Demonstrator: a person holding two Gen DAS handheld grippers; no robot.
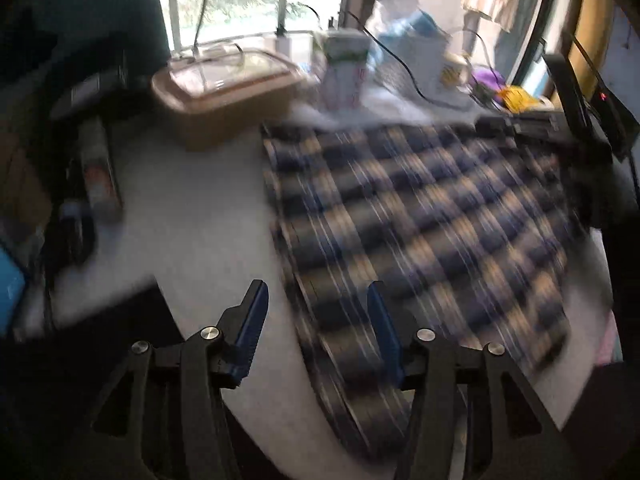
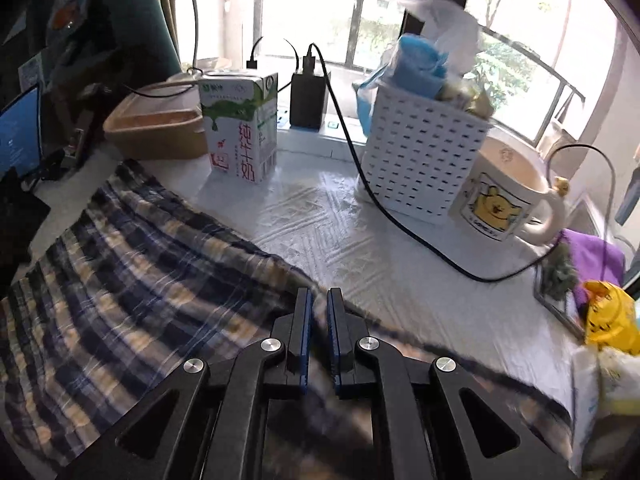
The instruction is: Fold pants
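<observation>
Blue, black and tan plaid pants (image 1: 420, 216) lie spread flat on a white quilted table cover (image 1: 192, 216). My left gripper (image 1: 316, 300) is open and empty, hovering over the near left edge of the pants. In the right wrist view the pants (image 2: 132, 276) stretch to the left. My right gripper (image 2: 319, 300) is shut on the far edge of the pants, with cloth pinched between the blue pads. The right gripper also shows in the left wrist view (image 1: 520, 126) at the pants' far right corner.
Along the back by the window stand a tan lidded box (image 2: 156, 128), a milk carton (image 2: 240, 128), a white perforated basket (image 2: 420, 160), a Pooh mug (image 2: 508, 196) and a black cable (image 2: 400, 216). A yellow item (image 2: 608, 316) lies at right.
</observation>
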